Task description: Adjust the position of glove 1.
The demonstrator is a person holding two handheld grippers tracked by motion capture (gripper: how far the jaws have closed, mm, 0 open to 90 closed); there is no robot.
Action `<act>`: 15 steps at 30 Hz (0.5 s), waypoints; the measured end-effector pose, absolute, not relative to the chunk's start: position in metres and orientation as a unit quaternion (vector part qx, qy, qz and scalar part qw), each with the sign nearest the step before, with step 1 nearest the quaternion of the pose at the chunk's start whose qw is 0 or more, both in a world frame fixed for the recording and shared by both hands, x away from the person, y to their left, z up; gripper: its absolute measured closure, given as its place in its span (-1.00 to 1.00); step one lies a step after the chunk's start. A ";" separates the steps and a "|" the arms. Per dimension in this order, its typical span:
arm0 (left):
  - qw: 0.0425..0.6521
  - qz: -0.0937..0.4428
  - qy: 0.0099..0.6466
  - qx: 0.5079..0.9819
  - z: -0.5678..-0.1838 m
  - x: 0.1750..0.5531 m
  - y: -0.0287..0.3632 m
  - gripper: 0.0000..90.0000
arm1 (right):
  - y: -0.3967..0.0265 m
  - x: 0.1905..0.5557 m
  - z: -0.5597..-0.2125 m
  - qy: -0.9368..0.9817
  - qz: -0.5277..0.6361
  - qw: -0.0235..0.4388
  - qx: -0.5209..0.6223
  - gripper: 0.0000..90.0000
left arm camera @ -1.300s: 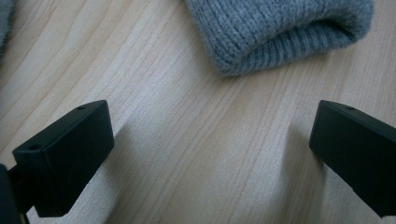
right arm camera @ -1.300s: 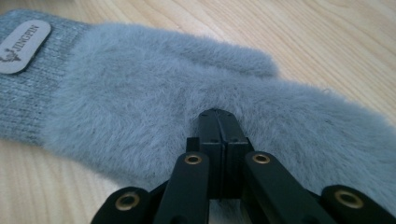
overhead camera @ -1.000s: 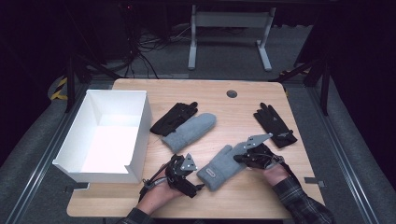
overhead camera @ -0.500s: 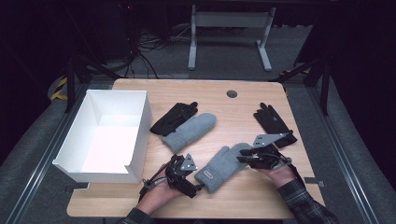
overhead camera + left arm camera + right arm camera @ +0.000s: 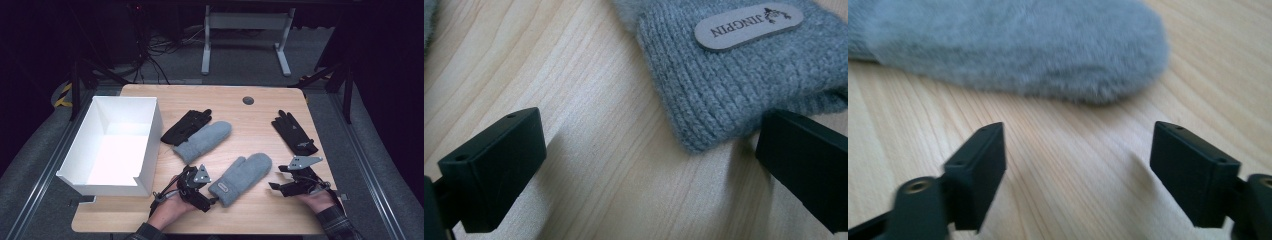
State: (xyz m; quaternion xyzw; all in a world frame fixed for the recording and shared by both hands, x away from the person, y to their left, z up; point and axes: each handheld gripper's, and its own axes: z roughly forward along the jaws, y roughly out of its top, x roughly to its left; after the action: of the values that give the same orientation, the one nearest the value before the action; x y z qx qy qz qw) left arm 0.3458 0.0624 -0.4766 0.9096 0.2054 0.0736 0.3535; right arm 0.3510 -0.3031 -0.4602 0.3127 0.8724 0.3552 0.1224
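From the high view I've got both grippers low at the near edge of the table [image 5: 260,100], with the grey mitten [image 5: 242,177] lying flat between them. My left gripper [image 5: 212,202] sits right at the mitten's cuff, and my right gripper [image 5: 276,179] is just off its fingertip end, not touching. A second grey mitten [image 5: 202,140] lies further back, next to a black glove [image 5: 187,125], another black glove [image 5: 294,132] is off to the right, and the white box [image 5: 145,130] stands on the left.

Left gripper view: jaws wide apart, resting on the wood, and the knitted cuff with its JINGPIN label [image 5: 746,25] lies between them, just beside the right-hand jaw, nothing squeezed.

Right gripper view: jaws have just been opening and stand wide, bare wood between them, the fuzzy mitten tip [image 5: 1048,50] a bit ahead
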 end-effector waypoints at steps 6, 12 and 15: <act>0.342 0.071 0.205 0.914 -0.474 0.345 0.063 -0.99 | -0.305 0.348 -0.465 0.874 0.354 0.132 0.306 -0.61; 0.368 0.074 0.211 0.903 -0.463 0.341 0.068 -0.98 | -0.307 0.345 -0.470 0.867 0.370 0.143 0.301 -0.68; 0.375 0.072 0.217 0.898 -0.455 0.342 0.069 -0.96 | -0.307 0.345 -0.470 0.867 0.369 0.145 0.302 -0.68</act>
State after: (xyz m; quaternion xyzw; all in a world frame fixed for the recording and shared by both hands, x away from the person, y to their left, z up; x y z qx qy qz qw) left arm 0.3415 0.0693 -0.4552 0.8985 0.2167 0.0722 0.3750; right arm 0.3446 -0.3068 -0.4700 0.3023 0.8667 0.3694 0.1447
